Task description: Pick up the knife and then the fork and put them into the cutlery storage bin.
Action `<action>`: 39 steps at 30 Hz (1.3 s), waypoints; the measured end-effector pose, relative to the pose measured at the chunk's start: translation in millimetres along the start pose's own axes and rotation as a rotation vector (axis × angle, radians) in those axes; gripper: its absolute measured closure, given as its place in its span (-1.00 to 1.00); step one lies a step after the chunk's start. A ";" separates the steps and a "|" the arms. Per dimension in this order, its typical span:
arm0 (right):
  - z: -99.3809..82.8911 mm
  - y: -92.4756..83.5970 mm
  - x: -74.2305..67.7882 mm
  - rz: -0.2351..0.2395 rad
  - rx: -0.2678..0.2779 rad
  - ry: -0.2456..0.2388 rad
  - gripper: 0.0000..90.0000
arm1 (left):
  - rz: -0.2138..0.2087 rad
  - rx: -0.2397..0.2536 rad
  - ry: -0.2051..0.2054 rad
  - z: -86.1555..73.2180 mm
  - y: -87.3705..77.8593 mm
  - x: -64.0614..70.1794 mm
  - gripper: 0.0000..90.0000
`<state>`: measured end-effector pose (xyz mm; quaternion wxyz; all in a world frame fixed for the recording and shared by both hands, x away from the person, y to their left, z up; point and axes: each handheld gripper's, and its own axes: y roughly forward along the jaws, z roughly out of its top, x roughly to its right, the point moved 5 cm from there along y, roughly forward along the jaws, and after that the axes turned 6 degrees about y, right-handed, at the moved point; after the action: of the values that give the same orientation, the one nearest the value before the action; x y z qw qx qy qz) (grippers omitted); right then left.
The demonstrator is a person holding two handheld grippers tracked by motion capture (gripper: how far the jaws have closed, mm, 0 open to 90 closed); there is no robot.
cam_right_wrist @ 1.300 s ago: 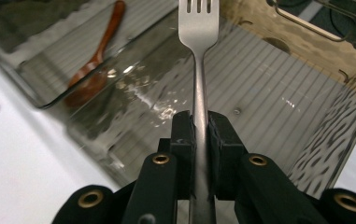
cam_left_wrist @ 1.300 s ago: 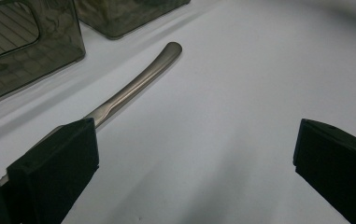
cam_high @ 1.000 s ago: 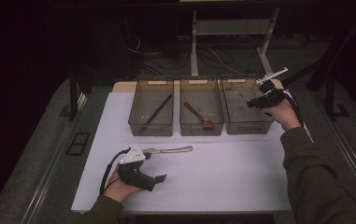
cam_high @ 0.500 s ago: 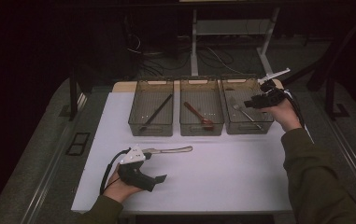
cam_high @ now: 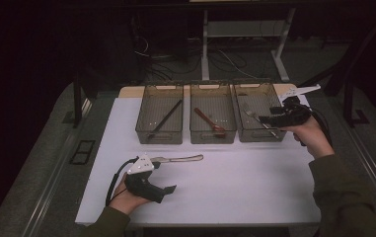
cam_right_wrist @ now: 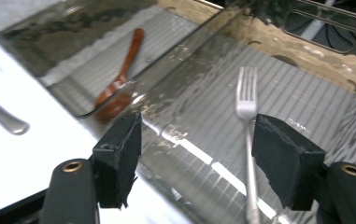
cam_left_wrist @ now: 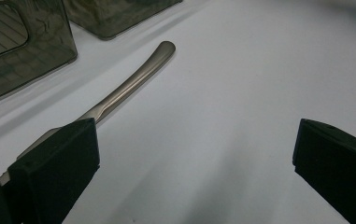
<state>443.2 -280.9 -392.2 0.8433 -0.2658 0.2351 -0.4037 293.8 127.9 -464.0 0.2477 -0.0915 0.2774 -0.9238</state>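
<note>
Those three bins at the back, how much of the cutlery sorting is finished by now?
Three pieces look sorted: a dark stick in the left bin, a brown spoon in the middle bin, a fork in the right bin. The right gripper has just been opening above that fork, nothing between its pads. Left to do: the knife on the table, beside the open left gripper.

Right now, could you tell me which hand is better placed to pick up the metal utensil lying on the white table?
Left: the left gripper rests open beside the metal utensil; the right gripper is over the right bin.
</note>
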 end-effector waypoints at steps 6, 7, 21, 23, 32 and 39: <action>-18.8 -12.5 -17.8 0.008 0.052 -0.023 -0.43 | 0.004 0.002 -0.003 0.4 -0.4 -0.5 -0.97; -22.4 -13.5 -20.8 0.013 0.060 -0.026 -0.44 | 0.006 0.001 -0.003 0.4 -0.6 -0.6 -0.97; -84.0 -15.8 -55.4 0.040 0.050 -0.042 -0.59 | 0.015 0.014 0.000 2.2 -4.7 -2.4 -0.82; -92.4 -17.4 -58.3 0.049 0.063 -0.033 -0.59 | 0.017 0.016 -0.003 2.8 -5.4 -2.7 -0.75; -122.6 -22.4 -73.3 0.094 0.105 -0.041 -0.60 | 0.004 0.002 0.008 7.4 -4.3 -4.4 -0.44; -140.9 -25.4 -81.9 0.136 0.095 -0.026 -0.61 | 0.039 -0.021 0.069 18.8 -0.2 -20.5 0.13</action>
<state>296.8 -264.9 -466.5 0.8834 -0.2141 0.2225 -0.3526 317.2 129.7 -448.9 0.2549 -0.0566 0.2972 -0.9184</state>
